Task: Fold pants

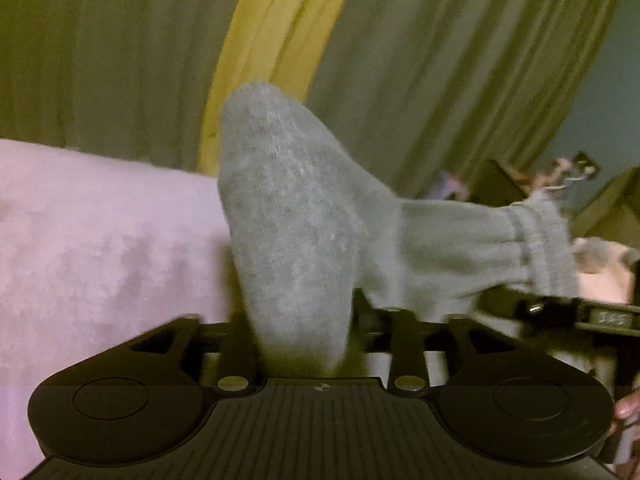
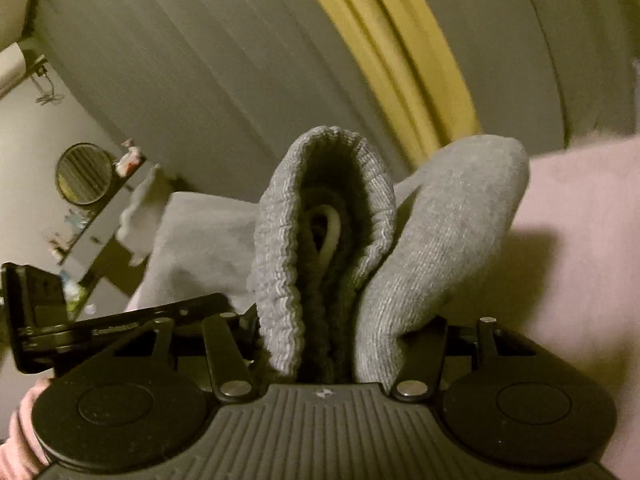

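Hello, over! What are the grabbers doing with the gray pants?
Left hand-held gripper shut on gray pants. Right hand-held gripper shut on the waistband. Pants lifted over pink blanket. Nothing blocking.

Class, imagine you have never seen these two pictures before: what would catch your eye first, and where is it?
Grey pants bunch up out of the left gripper, filling the middle of its view. In the right gripper, the ribbed waistband forms a loop at centre with a pale drawstring inside. Behind hangs a yellow curtain strip, with pink bedding below.
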### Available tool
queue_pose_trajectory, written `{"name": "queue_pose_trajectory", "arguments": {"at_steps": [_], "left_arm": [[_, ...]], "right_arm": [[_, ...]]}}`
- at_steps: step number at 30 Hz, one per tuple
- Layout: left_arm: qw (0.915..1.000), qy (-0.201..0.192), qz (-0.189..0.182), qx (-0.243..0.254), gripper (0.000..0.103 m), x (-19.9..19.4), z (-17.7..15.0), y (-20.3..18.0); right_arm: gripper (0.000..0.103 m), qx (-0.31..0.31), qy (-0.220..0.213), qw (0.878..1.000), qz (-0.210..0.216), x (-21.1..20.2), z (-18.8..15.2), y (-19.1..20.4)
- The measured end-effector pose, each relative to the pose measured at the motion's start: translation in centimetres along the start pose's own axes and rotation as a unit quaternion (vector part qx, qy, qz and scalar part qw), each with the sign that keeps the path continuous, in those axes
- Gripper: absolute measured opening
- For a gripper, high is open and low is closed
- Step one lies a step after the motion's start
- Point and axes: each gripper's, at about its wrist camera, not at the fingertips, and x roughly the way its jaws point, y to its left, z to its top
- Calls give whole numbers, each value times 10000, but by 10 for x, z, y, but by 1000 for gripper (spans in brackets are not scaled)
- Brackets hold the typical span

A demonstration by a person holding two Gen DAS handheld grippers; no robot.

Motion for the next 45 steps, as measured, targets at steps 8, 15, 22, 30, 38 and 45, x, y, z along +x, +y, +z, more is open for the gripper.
{"name": "queue_pose_trajectory", "arguments": {"at_steps": [8, 15, 22, 30, 38, 45], "left_arm": [[9856, -65, 1691, 57, 96, 6, -41, 19], [9845, 252, 1731, -99, 96, 13, -78, 23], [9759, 273, 2125, 417, 101, 6, -92, 15], [9704, 291, 2376, 311, 101, -40, -131, -11], [9661, 1419, 1955, 913, 101, -46, -191, -65], [9666, 1232, 2059, 906, 101, -62, -199, -80]], "right_arm": [[96, -374, -245, 9829, -1785, -3, -10, -19], [95, -731, -361, 9793, -1852, 11, -38, 19], [98, -797, 310, 9658, -2447, 23, -71, -8], [98, -773, -226, 9734, -2146, -48, -97, 33], [99, -645, 863, 9642, -2421, -77, -217, 47], [98, -409, 1229, 9559, -2635, -99, -235, 67]]}}
